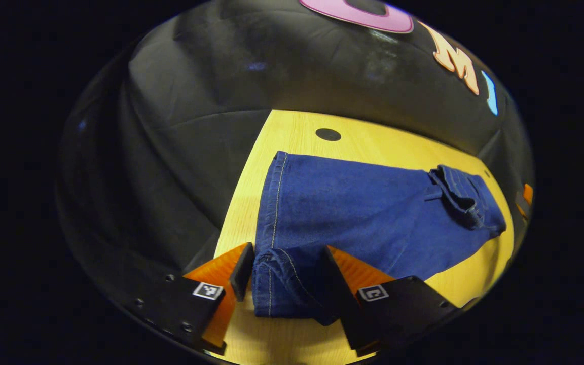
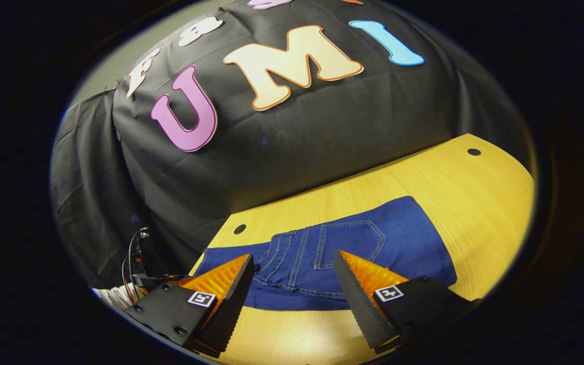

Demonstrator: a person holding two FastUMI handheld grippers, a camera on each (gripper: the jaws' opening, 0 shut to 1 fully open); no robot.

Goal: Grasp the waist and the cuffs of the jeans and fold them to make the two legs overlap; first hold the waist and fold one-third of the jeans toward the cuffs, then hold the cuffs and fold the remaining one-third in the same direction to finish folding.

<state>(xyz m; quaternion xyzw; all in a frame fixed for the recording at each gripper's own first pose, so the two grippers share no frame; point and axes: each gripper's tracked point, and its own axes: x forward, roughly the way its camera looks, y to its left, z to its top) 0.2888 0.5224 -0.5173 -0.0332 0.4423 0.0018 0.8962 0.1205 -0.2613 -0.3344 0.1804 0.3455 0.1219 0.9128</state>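
Left gripper (image 1: 286,276) first: we've got its two fingers spread w/ the cuff end of the jeans (image 1: 353,213) sitting between them. The left pad is just beside the hem edge and the right pad overlaps the denim, but we can't tell if either one is actually pressing, so call it open around the cuffs, not clamped. From the left gripper view the jeans lie flat across the yellow wooden table (image 1: 292,344), legs stacked, waistband off at the far right end w/ a bit of it flipped up. A small dark round hole (image 1: 328,134) sits in the tabletop just past the far hem.

Right gripper (image 2: 294,281) is spread wide too, hanging over the waist end, nothing between the pads. In the right gripper view we see the back pocket (image 2: 350,243) and seams facing up, near edge of the jeans running just in front of the fingertips. Can't tell if the tips touch the fabric. Some wires (image 2: 135,253) show at the left beside the table edge.
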